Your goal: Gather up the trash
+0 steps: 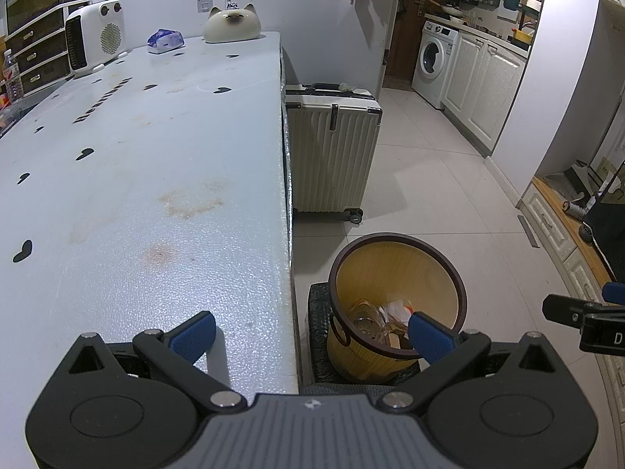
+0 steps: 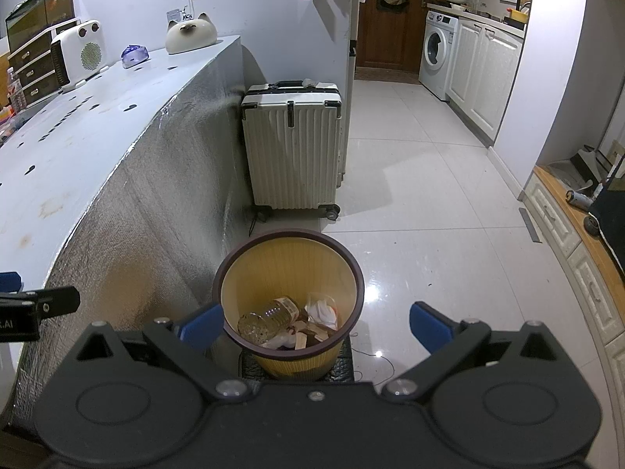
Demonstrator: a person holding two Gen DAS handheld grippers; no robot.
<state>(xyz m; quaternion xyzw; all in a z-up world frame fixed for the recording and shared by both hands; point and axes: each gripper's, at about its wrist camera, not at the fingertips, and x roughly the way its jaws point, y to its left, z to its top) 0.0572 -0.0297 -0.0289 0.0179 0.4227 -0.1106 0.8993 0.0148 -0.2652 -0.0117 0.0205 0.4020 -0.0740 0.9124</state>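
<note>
My left gripper (image 1: 312, 334) stood wide, nothing between its blue pads, one pad over the worktop (image 1: 156, 156) edge and the other in front of the bin's rim. My right gripper (image 2: 314, 322) was wide too and held nothing, its pads straddling the near side of the yellow trash bin (image 2: 291, 269) from above. I took that bin as my landmark. It stood on the floor on a dark mat (image 2: 297, 367), just beside the silvery side of the worktop. Inside the bin I saw a clear plastic bottle (image 2: 269, 318) lying on its side, with crumpled white paper (image 2: 322, 308) to the right of it and small tan scraps (image 2: 308, 336) in front. In the left view the tip of the right gripper showed to the right of the bin; in the right view the left gripper's tip showed to the left of it. Beyond the bin a white ribbed suitcase (image 2: 293, 144) stood upright on its wheels against the end of the worktop. Farther off, well left of the bin on the worktop, sat a white heater (image 1: 95, 33), a blue tissue pack (image 1: 165, 40) and a cat-faced ornament (image 1: 232, 23). Far past the bin to the right, a washing machine (image 2: 439, 49) stood beside white cabinets (image 2: 484, 74).
</note>
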